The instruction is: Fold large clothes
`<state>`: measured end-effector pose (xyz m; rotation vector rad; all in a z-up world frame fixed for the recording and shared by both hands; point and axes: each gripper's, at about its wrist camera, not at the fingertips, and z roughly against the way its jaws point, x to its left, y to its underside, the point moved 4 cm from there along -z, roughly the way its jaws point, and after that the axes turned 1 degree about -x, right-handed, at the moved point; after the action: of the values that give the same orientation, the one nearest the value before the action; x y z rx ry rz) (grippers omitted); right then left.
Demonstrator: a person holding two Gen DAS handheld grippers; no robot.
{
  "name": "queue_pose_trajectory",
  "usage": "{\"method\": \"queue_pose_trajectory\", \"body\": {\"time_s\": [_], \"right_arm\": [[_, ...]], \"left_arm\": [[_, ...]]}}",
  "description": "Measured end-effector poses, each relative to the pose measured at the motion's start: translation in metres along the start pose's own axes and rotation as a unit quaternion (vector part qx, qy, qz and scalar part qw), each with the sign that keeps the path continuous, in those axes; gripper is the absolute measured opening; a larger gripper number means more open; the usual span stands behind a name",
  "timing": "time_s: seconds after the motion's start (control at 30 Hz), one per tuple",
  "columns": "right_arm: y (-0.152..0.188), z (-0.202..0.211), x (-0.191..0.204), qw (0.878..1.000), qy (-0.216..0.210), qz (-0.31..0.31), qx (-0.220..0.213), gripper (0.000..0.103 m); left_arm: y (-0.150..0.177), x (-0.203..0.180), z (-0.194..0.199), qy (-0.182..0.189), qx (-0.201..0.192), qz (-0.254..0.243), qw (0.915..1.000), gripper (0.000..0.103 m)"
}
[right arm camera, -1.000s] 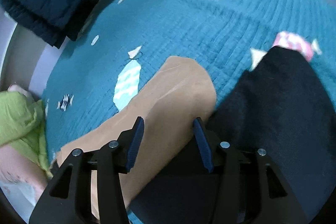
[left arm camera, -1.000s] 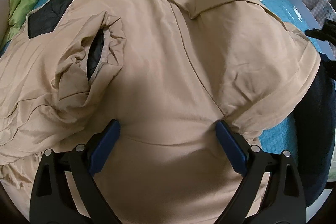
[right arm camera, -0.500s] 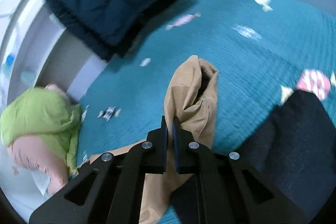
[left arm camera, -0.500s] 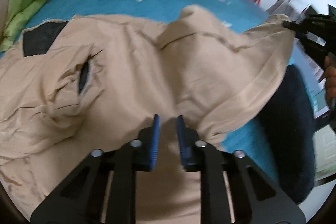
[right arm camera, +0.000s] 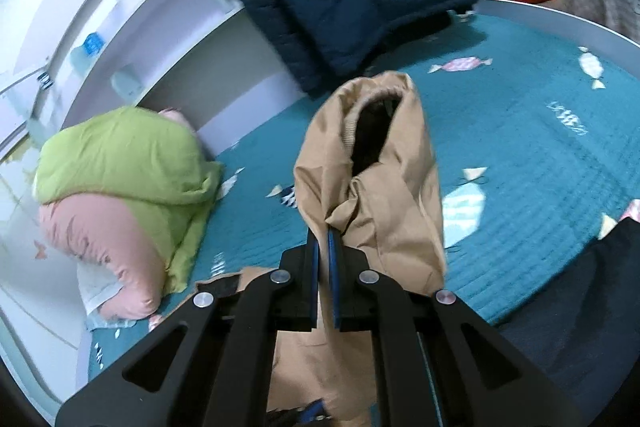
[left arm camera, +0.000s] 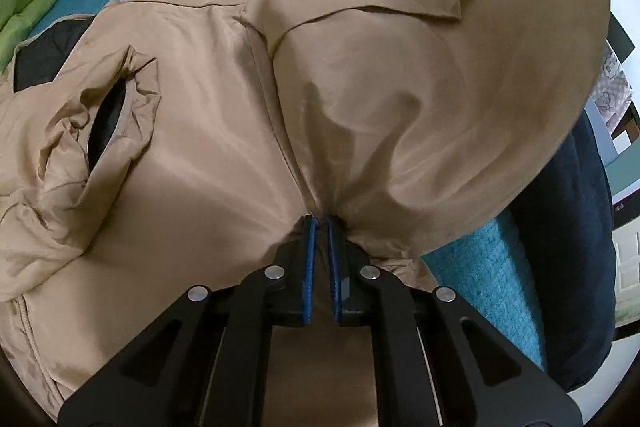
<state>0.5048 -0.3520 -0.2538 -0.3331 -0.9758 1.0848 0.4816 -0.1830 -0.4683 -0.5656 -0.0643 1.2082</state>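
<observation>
Both wrist views close, angled down; share tan jacket [left arm camera: 208, 147].

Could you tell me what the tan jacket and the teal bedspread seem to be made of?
The tan jacket looks like a smooth woven synthetic, perhaps nylon or polyester: it has a soft sheen and fine sharp creases, with a dark lining showing inside the cuff. The teal bedspread looks like matte quilted cotton, ribbed with rows of stitching and printed with candy shapes.
</observation>
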Motion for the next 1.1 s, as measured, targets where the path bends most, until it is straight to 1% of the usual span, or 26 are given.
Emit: {"method": "queue_pose_trajectory", "body": {"time_s": [0.1, 0.17, 0.2, 0.23, 0.3, 0.37, 0.4, 0.47, 0.57, 0.67, 0.7, 0.77, 0.83, 0.97, 1.0, 1.1], "right_arm": [[0.006, -0.007, 0.019, 1.000, -0.008, 0.009, 0.010, 0.004], [0.013, -0.013, 0.036, 1.000, -0.016, 0.015, 0.021, 0.004], [0.016, -0.015, 0.044, 0.999, -0.018, 0.020, 0.026, 0.004], [0.019, -0.019, 0.050, 0.999, -0.020, 0.025, 0.030, 0.004], [0.031, -0.028, 0.072, 0.998, -0.028, 0.041, 0.043, 0.004], [0.043, -0.036, 0.088, 0.997, -0.040, 0.046, 0.056, 0.004], [0.051, -0.041, 0.097, 0.996, -0.047, 0.051, 0.062, 0.004], [0.067, -0.051, 0.117, 0.994, -0.058, 0.058, 0.075, 0.004], [0.087, -0.067, 0.137, 0.991, -0.069, 0.064, 0.092, 0.004], [0.113, -0.087, 0.161, 0.988, -0.074, 0.073, 0.112, 0.005], [0.120, -0.092, 0.166, 0.987, -0.074, 0.075, 0.118, 0.005], [0.142, -0.106, 0.181, 0.984, -0.078, 0.082, 0.136, 0.005], [0.163, -0.120, 0.195, 0.980, -0.078, 0.099, 0.153, 0.005], [0.212, -0.147, 0.210, 0.968, -0.067, 0.131, 0.202, 0.005], [0.224, -0.152, 0.211, 0.965, -0.064, 0.139, 0.212, 0.005], [0.252, -0.159, 0.216, 0.956, -0.069, 0.157, 0.236, 0.005]], "left_arm": [[0.006, -0.002, 0.011, -0.001, -0.002, -0.010, 1.0000, 0.008], [0.008, 0.000, 0.023, 0.009, -0.019, -0.011, 0.9997, 0.008], [0.009, 0.001, 0.027, 0.009, -0.021, -0.011, 0.9997, 0.008], [0.011, 0.004, 0.033, 0.004, -0.025, -0.013, 0.9996, 0.008], [0.017, 0.014, 0.041, -0.016, -0.017, -0.014, 0.9996, 0.008], [0.023, 0.028, 0.054, -0.012, -0.025, -0.001, 0.9996, 0.008], [0.027, 0.039, 0.064, -0.019, -0.032, 0.004, 0.9993, 0.008], [0.032, 0.056, 0.083, -0.020, -0.045, 0.014, 0.9987, 0.008], [0.036, 0.098, 0.118, -0.042, -0.074, 0.038, 0.9957, 0.008], [0.038, 0.145, 0.135, -0.064, -0.079, 0.077, 0.9919, 0.008], [0.039, 0.165, 0.140, -0.080, -0.080, 0.089, 0.9895, 0.008], [0.042, 0.193, 0.148, -0.106, -0.079, 0.097, 0.9865, 0.008], [0.048, 0.220, 0.156, -0.113, -0.077, 0.119, 0.9835, 0.008], [0.058, 0.243, 0.168, -0.118, -0.080, 0.136, 0.9803, 0.008], [0.056, 0.249, 0.169, -0.119, -0.082, 0.138, 0.9799, 0.008], [0.059, 0.252, 0.176, -0.119, -0.089, 0.143, 0.9785, 0.008]]}}
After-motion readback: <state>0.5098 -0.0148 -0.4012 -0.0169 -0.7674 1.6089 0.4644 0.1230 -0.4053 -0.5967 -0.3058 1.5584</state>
